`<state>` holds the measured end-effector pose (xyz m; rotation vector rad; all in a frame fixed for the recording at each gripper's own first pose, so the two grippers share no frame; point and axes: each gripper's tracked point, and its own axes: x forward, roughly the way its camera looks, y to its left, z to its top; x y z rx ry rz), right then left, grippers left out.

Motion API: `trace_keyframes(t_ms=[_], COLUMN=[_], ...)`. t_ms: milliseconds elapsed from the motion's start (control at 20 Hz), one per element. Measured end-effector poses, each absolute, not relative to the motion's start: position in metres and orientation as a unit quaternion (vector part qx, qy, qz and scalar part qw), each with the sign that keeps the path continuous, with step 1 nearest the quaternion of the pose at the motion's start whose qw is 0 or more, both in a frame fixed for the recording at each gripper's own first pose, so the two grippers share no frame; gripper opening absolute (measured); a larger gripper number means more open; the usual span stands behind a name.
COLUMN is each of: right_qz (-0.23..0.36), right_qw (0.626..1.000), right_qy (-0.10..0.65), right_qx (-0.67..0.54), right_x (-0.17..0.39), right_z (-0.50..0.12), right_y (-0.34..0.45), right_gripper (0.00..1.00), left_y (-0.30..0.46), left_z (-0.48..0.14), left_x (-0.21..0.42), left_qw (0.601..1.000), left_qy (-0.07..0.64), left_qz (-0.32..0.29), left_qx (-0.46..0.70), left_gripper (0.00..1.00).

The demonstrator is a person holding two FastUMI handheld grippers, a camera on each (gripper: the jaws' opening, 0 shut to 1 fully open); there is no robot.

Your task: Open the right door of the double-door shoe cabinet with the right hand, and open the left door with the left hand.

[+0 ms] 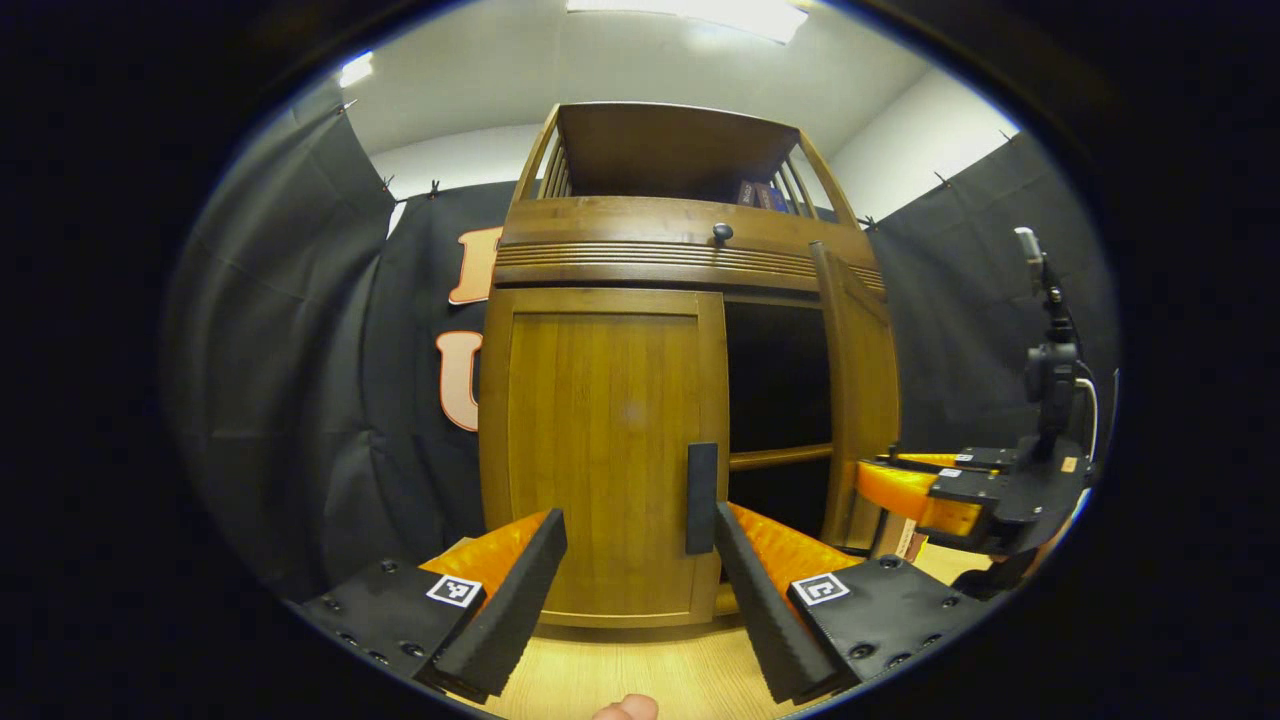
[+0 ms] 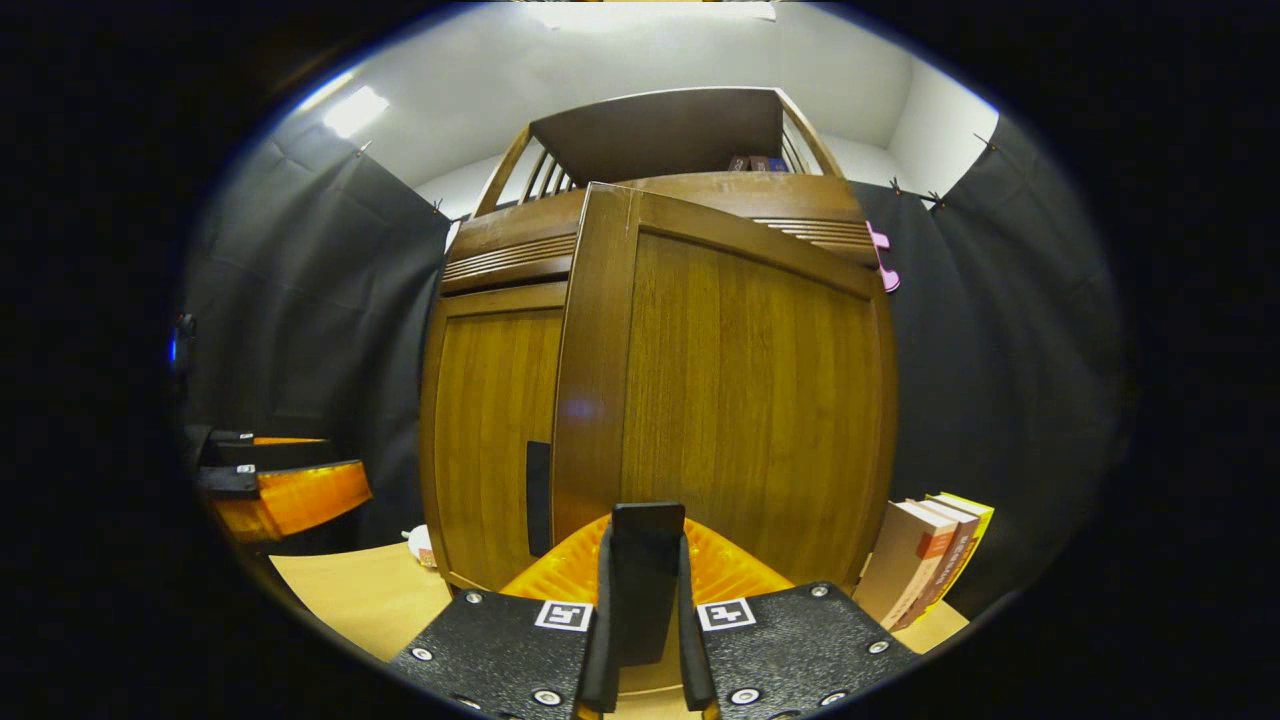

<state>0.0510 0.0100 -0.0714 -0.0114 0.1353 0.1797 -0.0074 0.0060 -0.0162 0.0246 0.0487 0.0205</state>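
Gripping the black handle (image 2: 647, 560) of the right door (image 2: 740, 390), the right hand-held gripper (image 2: 645, 640) is closed with both fingers pressed on that handle. The right door is swung partly out from the shoe cabinet (image 1: 640, 260), and a dark interior with a shelf rail (image 1: 780, 457) is exposed in the left gripper view at about 3 o'clock of the left door (image 1: 600, 440).

The left door is judged fully closed. Its black handle (image 1: 701, 497) is seen upright at the door's 4 o'clock edge. The left hand-held gripper (image 1: 640, 570) is held wide open and empty, just short of the door, with the handle lying nearer the finger at 3 o'clock than midway.

Risks from this point:

- The left handle may be missed or pinched by one finger alone if the fingers are closed before they are centred on it.
- The right handle may slip from the pads if the pull is directed straight back rather than along the door's arc.
- The stack of books (image 2: 925, 555) leaning on the tabletop (image 2: 350, 600) at 4 o'clock of the right door may be struck if that door is swung wide.
- The cabinet may be dragged if both doors are pulled hard together.
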Motion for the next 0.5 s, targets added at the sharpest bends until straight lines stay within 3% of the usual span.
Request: trace_keyframes(t_ms=[250, 300, 500], right_qz=[0.089, 0.088, 0.102], right_qw=[0.994, 0.994, 0.993], right_qy=[0.057, 0.055, 0.065], right_qx=[-0.011, -0.015, -0.006], right_x=[0.011, 0.006, -0.008], right_z=[-0.059, -0.056, -0.053], right_y=[-0.029, -0.035, -0.054], right_gripper=[0.24, 0.27, 0.24], left_y=[-0.002, -0.003, 0.000], left_z=[-0.020, -0.021, -0.020], left_x=[-0.011, -0.011, -0.011], left_qw=[1.000, 1.000, 1.000], left_qy=[0.028, 0.029, 0.027], left_qz=[-0.001, -0.001, 0.002], left_qx=[0.003, 0.000, -0.002], left_gripper=[0.94, 0.99, 0.94])
